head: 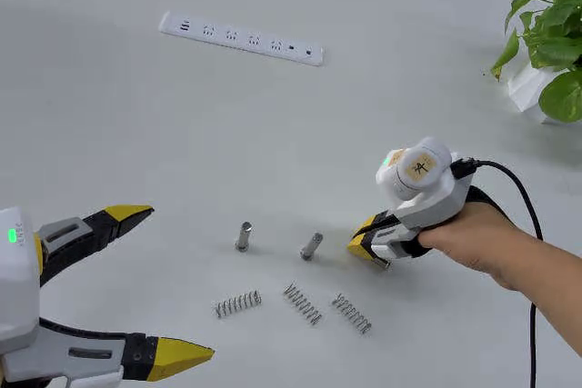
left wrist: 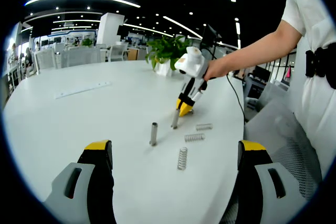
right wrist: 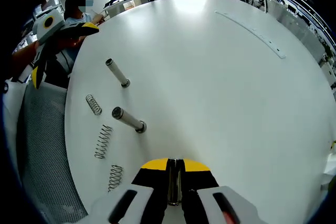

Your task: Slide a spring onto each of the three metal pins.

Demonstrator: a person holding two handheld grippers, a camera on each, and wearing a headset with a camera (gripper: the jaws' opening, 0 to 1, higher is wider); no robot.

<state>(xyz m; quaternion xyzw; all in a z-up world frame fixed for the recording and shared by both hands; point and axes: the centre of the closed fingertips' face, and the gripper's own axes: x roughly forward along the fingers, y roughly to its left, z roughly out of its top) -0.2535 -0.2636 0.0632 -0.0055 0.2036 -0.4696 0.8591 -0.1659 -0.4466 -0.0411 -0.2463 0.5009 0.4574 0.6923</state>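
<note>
Two metal pins stand upright on the white table (head: 136,115), one to the left (head: 244,235) and one to the right (head: 311,245). A third pin (right wrist: 175,182) sits between the jaws of my right gripper (head: 368,247), which is shut on it and held low over the table just right of the standing pins. Three springs lie flat in a row in front of the pins: left (head: 237,303), middle (head: 302,303) and right (head: 351,313). My left gripper (head: 179,281) hovers open at the lower left with nothing between its yellow fingertips (head: 127,213).
A white power strip (head: 241,38) lies far back on the table. A potted plant (head: 546,34) stands at the back right. A black cable (head: 532,252) trails from the right gripper toward the near edge. A person's hand (head: 473,238) holds the right gripper.
</note>
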